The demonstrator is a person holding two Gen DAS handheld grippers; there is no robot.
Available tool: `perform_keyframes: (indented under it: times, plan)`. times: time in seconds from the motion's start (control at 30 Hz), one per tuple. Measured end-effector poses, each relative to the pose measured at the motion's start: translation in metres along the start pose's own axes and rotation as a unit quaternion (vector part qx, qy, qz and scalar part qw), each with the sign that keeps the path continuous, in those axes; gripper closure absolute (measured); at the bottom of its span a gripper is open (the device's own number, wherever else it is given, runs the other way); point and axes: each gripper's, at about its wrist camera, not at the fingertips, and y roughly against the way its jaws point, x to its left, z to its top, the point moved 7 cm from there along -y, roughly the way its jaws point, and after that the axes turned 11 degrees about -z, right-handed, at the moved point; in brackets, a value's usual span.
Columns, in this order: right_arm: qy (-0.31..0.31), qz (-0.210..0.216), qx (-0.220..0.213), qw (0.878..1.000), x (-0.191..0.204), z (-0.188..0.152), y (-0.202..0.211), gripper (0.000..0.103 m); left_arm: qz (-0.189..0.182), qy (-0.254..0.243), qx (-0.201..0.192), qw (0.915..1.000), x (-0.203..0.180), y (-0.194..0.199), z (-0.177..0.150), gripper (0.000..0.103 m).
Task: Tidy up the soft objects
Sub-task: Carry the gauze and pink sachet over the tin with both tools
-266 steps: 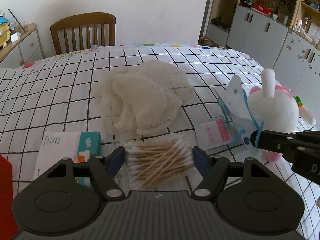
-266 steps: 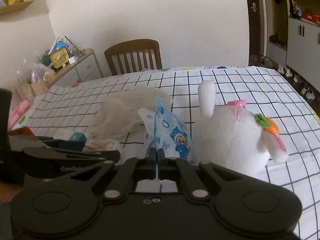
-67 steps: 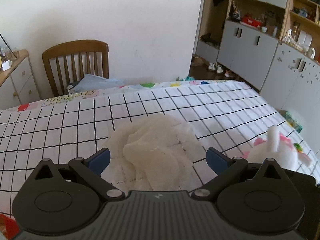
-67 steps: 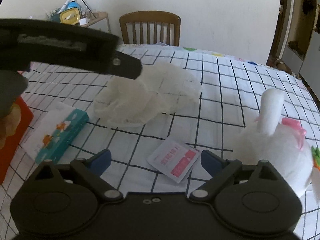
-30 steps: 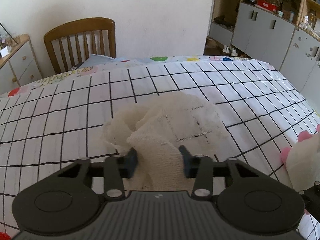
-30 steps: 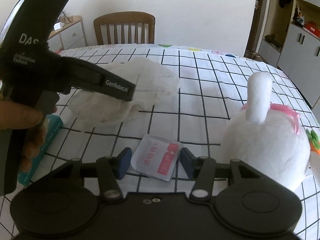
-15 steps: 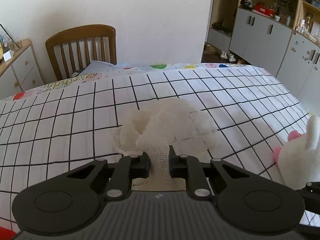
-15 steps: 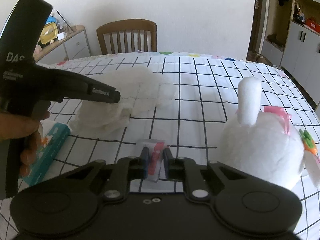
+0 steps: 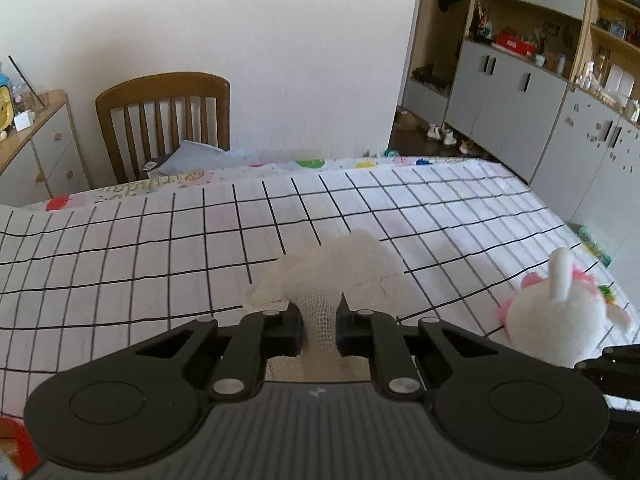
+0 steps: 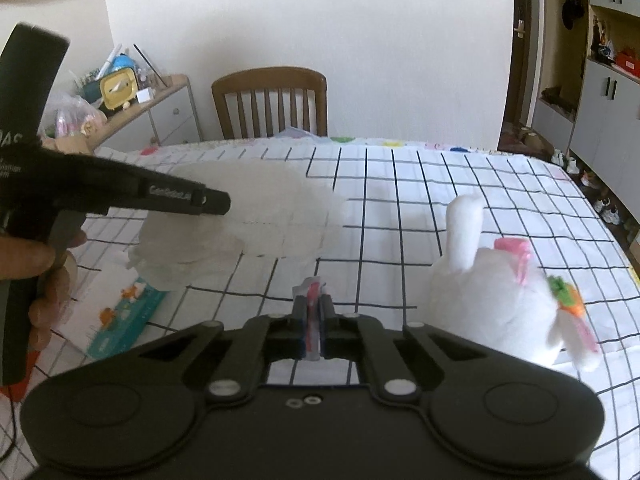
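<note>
Left gripper (image 9: 319, 330) clenching a bunched fold of the gauze cloth (image 9: 340, 268); right gripper (image 10: 313, 330) pinching the small pink-and-white packet (image 10: 313, 300) on edge. Possibly slipping out of the left pads, the cloth being loose weave and gathered only at one fold. Possibly dragging across the table (image 9: 120, 240) and snagging the teal box (image 10: 124, 320) lying just left of the cloth's near edge. Packet possibly twisting free, being thin and gripped near one end. Cloth trailing from the left gripper away toward the chair (image 9: 164, 120), long axis running that way; packet standing upright, long axis pointing forward, plush rabbit (image 10: 500, 300) sitting to its right.
</note>
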Motion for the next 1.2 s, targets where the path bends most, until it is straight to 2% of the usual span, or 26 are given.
perform_keyframes:
  times: [0.17, 0.5, 0.97, 1.2]
  plan:
    - [0.001, 0.009, -0.012, 1.0, 0.0, 0.006, 0.024, 0.099, -0.008, 0.011, -0.014, 0.9998, 0.003, 0.033, 0.003, 0.089]
    - [0.015, 0.029, -0.042, 0.999, 0.016, 0.021, 0.073, 0.099, 0.003, 0.007, -0.028, 0.9996, 0.009, 0.11, 0.001, 0.089]
    - [0.031, 0.076, -0.083, 0.993, 0.079, 0.044, 0.122, 0.099, 0.024, 0.022, -0.078, 0.9964, 0.035, 0.226, -0.002, 0.089]
    - [0.049, 0.104, -0.093, 0.989, 0.121, 0.051, 0.135, 0.099, 0.048, 0.034, -0.096, 0.9936, 0.061, 0.275, -0.013, 0.089]
